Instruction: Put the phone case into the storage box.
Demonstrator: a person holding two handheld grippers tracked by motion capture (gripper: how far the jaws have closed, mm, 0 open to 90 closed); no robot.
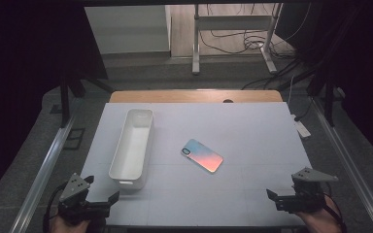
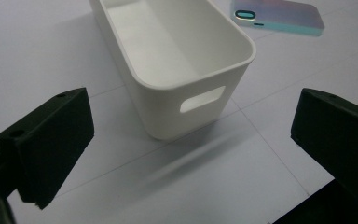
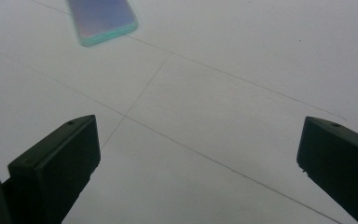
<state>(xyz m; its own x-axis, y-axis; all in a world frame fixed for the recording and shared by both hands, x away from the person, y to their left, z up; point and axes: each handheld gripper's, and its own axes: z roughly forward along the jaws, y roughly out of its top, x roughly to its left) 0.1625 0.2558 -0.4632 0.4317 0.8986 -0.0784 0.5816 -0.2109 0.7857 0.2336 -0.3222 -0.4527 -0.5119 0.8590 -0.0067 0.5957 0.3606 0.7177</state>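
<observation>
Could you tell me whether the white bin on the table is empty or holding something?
Empty. The white bin shows a bare floor and walls from the left gripper view, and the phone lies on the table beside it.

A white table [image 1: 252, 131] is seen; a white bin [image 1: 132, 145] lies at nine o'clock, a phone [image 1: 202, 155] at centre.

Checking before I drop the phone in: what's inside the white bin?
Nothing: the white bin shows a bare floor and walls. The near wall hides a sliver of its floor.
</observation>
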